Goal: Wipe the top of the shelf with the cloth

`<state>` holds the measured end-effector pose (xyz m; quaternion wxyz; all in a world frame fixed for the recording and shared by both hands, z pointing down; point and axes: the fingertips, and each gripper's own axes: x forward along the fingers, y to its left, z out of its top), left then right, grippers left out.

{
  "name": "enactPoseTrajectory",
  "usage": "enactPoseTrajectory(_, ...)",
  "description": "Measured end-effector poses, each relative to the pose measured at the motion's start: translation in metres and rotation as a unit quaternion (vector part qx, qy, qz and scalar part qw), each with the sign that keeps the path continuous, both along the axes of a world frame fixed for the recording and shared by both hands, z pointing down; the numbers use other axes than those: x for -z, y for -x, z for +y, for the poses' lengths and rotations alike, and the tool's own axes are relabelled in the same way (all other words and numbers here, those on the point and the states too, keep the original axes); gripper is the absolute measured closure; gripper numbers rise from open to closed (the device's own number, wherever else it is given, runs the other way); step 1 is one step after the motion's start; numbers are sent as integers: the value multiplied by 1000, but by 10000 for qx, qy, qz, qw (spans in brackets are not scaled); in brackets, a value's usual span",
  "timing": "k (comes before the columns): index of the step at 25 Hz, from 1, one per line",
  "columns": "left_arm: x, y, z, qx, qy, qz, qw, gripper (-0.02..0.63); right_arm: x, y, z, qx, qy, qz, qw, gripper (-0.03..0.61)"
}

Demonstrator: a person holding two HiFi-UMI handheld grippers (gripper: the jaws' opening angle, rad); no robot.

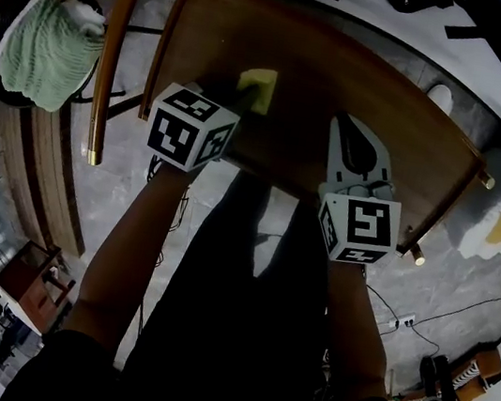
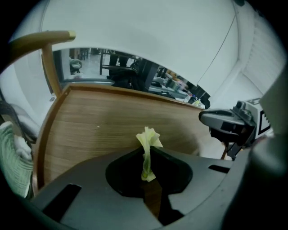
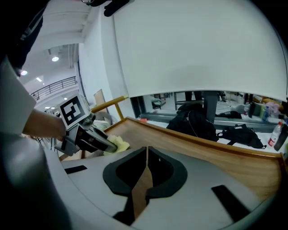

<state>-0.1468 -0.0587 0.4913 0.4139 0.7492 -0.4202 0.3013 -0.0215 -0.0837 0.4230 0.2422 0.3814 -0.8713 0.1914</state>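
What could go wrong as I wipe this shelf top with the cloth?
The left gripper pinches only a thin fold of the cloth, so dragging on the shelf top may pull it free. The right gripper, shut and empty, hangs close beside it; a sweep that way could bump it.

In the head view the marker cube point(image 1: 191, 128) covers most of the left gripper point(image 1: 246, 99), and only a corner of the cloth point(image 1: 259, 88) shows past it. In the left gripper view the cloth's lower end sinks out of sight between the pinched jaws, and the gripper's body hides the near part of the shelf top point(image 2: 103, 130). There the green towel point(image 2: 11, 164) is cut by the left edge, and the right gripper point(image 2: 208, 118) runs off at the right, blurred.
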Motion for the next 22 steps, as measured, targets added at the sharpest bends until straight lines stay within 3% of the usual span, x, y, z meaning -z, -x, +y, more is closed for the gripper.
enactPoseTrajectory(6,-4,51,4,155,68,-276,9995,577,-6,27,6,-56,22,-48,10000,552)
enactPoseTrajectory(11,-5,92,5,738,167,-256,9968,577,-6,32,12,-94,42,9,9999,552)
enactPoseTrajectory(17,-3,106,3,792,82,-536,9954,577,-6,2,21,-391,70,149,9991,552)
enactPoseTrajectory(22,5,96,1,644,-55,-989,9930,577,4,-56,25,-802,-19,150,9967,552)
